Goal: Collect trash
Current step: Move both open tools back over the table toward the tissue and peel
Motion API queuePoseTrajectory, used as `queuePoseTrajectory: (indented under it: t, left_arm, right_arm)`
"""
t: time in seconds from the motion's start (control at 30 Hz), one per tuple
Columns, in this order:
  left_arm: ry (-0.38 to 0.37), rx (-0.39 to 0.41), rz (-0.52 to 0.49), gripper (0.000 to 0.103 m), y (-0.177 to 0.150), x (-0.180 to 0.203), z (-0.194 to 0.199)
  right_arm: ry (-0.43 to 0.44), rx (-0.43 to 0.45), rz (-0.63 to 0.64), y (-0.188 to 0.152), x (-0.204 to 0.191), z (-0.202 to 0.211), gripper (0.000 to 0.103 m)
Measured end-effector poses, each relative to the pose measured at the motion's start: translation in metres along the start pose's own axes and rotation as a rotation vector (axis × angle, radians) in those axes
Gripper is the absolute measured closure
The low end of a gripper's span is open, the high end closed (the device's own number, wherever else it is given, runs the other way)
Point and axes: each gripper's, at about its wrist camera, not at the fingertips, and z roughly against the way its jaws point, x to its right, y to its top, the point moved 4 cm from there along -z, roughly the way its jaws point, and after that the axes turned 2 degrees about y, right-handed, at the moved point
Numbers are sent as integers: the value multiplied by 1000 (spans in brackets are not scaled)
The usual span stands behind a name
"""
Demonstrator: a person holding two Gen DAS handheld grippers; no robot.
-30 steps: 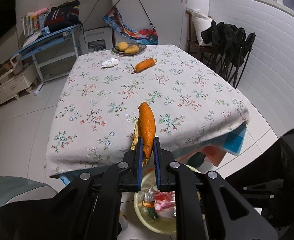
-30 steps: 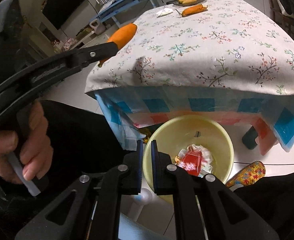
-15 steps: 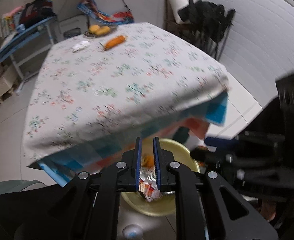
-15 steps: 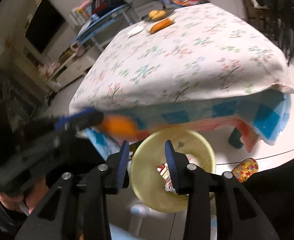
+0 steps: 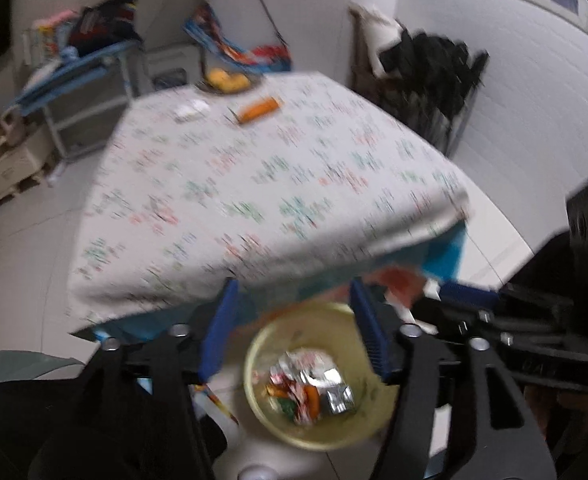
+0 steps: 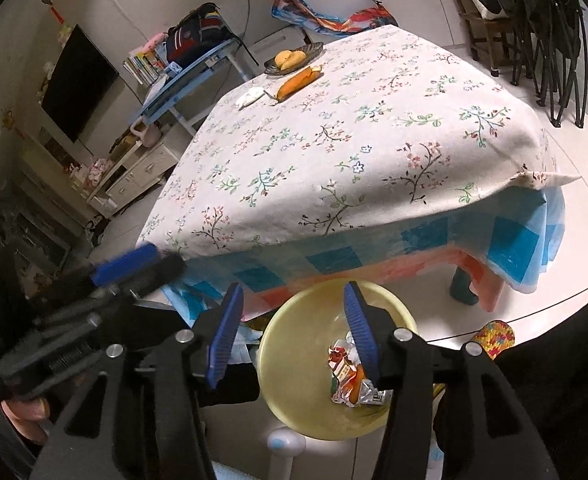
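My left gripper (image 5: 298,332) hangs over a yellow bin (image 5: 370,420) on the floor by the table's near edge. Its jaws are opening and nothing is between them. An orange peel (image 5: 313,400) lies in the bin among foil wrappers (image 5: 336,394). My right gripper (image 6: 291,330) is also above the bin (image 6: 294,360), jaws opening and empty. Each gripper shows in the other's view: left gripper (image 6: 145,270), right gripper (image 5: 454,300). At the table's far end lie another orange peel (image 6: 298,80) and a white tissue (image 6: 249,96).
A floral cloth covers the table (image 6: 374,140), with a fruit plate (image 6: 294,58) at its far edge. Dark folding chairs (image 6: 542,32) stand to the right. A blue shelf (image 6: 189,76) and low cabinets line the left wall. A colourful slipper (image 6: 494,338) lies beside the bin.
My left gripper swung from over the table down to the bin and opened; the orange peel it held now lies in the bin. My right gripper opened from shut.
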Motion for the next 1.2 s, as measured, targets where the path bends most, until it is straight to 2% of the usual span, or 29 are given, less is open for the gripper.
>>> queuePoseTrajectory:
  t: [0.03,0.27,0.43,0.57,0.77,1.2]
  left_arm:
    - [22,20,16,36,3,-4,2]
    - [122,56,119,27,13,-32,3]
    - [173,46,124,24,13,-37,-3]
    - [190,55,129,21,15,-38,-3]
    - [220,85,109,16,30,-38,-2]
    - [264,93,139,14,78,-68,-29]
  right_arm:
    - [-2,1,4,0,-1,0,50]
    - [-7,9,59,0,-10,-2,45]
    - [-8,8,59,0,-10,-4,43]
    - [-26,42,84,7,-14,1,40]
    - [-45,114,153,34,-27,4,34]
    - [-37,125,163,87,-21,-24,33]
